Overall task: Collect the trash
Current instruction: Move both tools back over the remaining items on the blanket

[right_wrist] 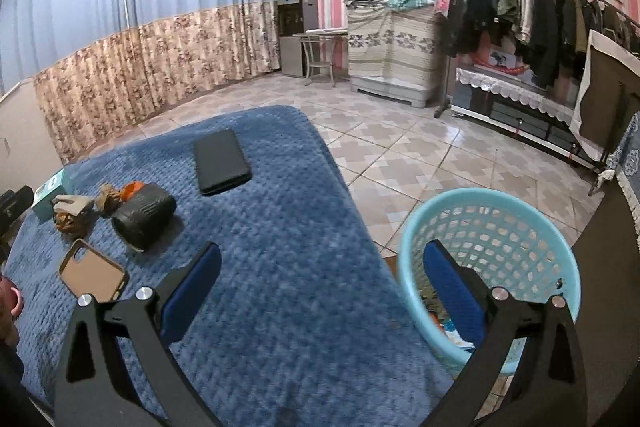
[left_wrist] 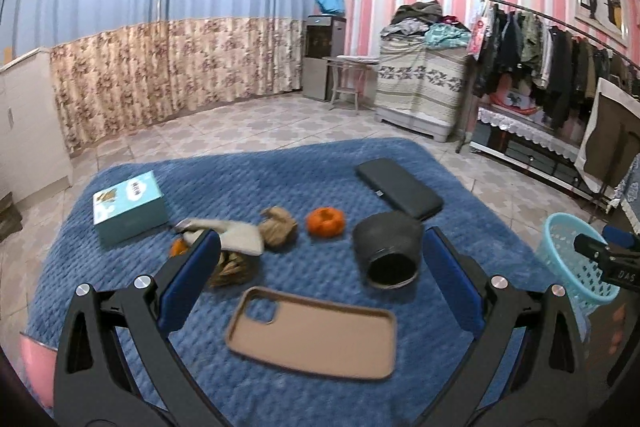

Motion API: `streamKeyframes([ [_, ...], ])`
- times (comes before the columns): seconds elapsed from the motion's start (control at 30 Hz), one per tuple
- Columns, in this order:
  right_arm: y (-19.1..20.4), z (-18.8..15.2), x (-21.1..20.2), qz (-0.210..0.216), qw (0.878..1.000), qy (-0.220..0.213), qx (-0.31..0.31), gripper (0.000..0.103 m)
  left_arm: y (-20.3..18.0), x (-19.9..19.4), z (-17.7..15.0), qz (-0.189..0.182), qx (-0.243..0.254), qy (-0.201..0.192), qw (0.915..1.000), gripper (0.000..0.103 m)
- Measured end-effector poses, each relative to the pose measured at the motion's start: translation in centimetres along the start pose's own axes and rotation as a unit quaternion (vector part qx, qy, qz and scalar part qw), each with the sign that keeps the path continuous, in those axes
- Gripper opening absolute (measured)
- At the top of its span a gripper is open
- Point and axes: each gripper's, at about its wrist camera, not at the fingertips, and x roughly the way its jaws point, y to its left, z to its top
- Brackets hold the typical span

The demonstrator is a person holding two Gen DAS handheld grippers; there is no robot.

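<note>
Tan phone case (left_wrist: 312,333), both jaws wide, empty

One basket (right_wrist: 490,211), one phone (left_wrist: 400,193), one case (left_wrist: 312,333), one pot (left_wrist: 390,253).

Blue blanket (left_wrist: 280,171): plush cloth, quilted, matt. Waste basket (right_wrist: 492,211): pale blue perforated plastic, smooth. Phone case (left_wrist: 312,331): tan, matt. Teal box (left_wrist: 130,207): smooth card. Floor tiles (right_wrist: 420,151): glossy.

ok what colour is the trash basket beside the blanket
Light turquoise blue basket, with a perforated wall; clearest in the right wrist view.
</note>
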Motion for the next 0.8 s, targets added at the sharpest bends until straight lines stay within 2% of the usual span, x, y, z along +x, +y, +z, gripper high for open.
streamKeyframes([
  [0.4,4.9,-1.7,2.6,0.028,0.999,0.014,-0.027,0.099,5.6,1.0,-2.4,0.045,-0.023,0.026,0.9984,0.098],
  [0.63,7.8,-2.8,4.4,0.036,0.997,0.026,-0.056,0.099,8.3,3.3,-3.8,0.061,-0.049,0.052,0.9955,0.098],
  [0.8,8.4,-3.0,5.1,0.042,0.997,0.023,-0.055,0.099,9.2,4.8,-3.4,0.071,-0.051,0.055,0.9946,0.098],
])
